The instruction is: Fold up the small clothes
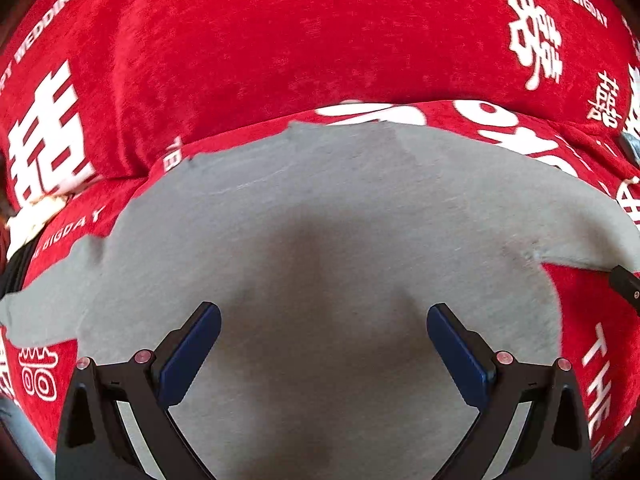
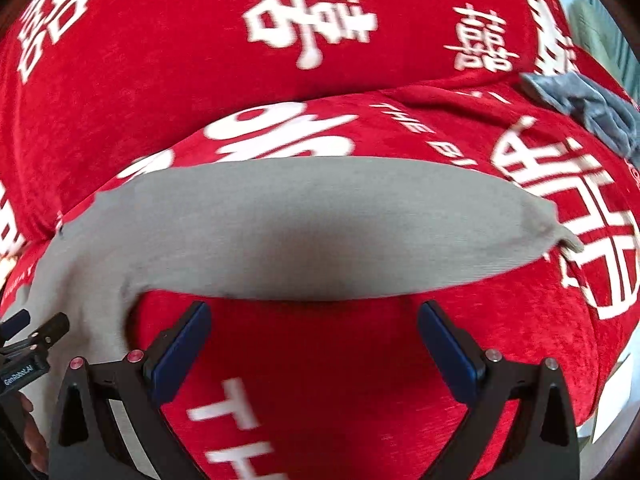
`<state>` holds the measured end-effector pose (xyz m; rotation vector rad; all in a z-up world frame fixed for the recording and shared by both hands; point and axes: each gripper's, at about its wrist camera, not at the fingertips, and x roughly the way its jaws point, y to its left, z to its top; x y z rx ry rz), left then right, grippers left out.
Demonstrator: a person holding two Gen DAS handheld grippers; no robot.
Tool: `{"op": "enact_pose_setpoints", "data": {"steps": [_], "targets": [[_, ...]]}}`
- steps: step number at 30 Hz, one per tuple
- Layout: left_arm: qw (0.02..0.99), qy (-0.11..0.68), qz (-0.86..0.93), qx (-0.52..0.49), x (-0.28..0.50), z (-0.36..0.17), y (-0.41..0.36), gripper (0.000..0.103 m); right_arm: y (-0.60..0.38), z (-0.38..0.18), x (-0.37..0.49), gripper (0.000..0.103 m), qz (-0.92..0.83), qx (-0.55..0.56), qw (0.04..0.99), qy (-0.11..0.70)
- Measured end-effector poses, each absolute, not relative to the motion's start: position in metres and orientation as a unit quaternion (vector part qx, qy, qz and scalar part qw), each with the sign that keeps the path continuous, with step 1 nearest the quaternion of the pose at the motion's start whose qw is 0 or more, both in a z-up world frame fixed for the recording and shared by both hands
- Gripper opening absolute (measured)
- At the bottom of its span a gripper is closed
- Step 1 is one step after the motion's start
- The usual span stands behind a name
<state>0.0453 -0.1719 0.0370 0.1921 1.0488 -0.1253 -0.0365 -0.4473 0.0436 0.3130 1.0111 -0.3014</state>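
Observation:
A small grey garment [image 1: 320, 220] lies spread flat on a red cover with white lettering [image 1: 240, 48]. My left gripper [image 1: 324, 320] is open and empty, hovering over the garment's middle, its blue pads [image 1: 192, 352] wide apart. In the right wrist view the same garment [image 2: 304, 228] stretches across the middle. My right gripper [image 2: 314, 320] is open and empty, just in front of the garment's near edge, over the red cover [image 2: 340, 360]. The left gripper's tip [image 2: 44, 332] shows at the left edge of the right wrist view, over the garment.
A crumpled blue-grey cloth [image 2: 592, 100] lies on the red cover at the far right. A red cushion or backrest [image 2: 160, 60] rises behind the garment. The right gripper's tip [image 1: 624, 280] shows at the right edge of the left wrist view.

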Motion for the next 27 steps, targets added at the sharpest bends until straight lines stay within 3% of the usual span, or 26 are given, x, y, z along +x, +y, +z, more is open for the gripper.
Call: {"op": "enact_pose_setpoints", "data": {"steps": [20, 21, 23, 24, 25, 27], "targets": [[0.842, 0.515, -0.111, 0.114, 0.074, 0.015, -0.296, 0.103, -0.589, 0.027, -0.066, 0.101, -0.228, 0.244, 0.833, 0.441], [0.840, 0.520, -0.110, 0.112, 0.076, 0.012, -0.297, 0.103, -0.593, 0.025, -0.056, 0.095, -0.221, 0.243, 0.837, 0.438], [0.835, 0.530, -0.108, 0.104, 0.080, 0.008, -0.298, 0.103, -0.596, 0.026, -0.044, 0.050, -0.211, 0.237, 0.845, 0.430], [0.834, 0.532, -0.109, 0.099, 0.082, 0.008, -0.298, 0.103, -0.600, 0.027, -0.036, 0.019, -0.210, 0.236, 0.846, 0.429], [0.834, 0.532, -0.106, 0.096, 0.086, 0.009, -0.295, 0.103, -0.605, 0.030, -0.032, 0.007, -0.212, 0.241, 0.847, 0.423], [0.841, 0.525, -0.090, 0.090, 0.095, 0.015, -0.284, 0.103, -0.615, 0.043, -0.036, 0.006, -0.194, 0.277, 0.859, 0.383]]}}
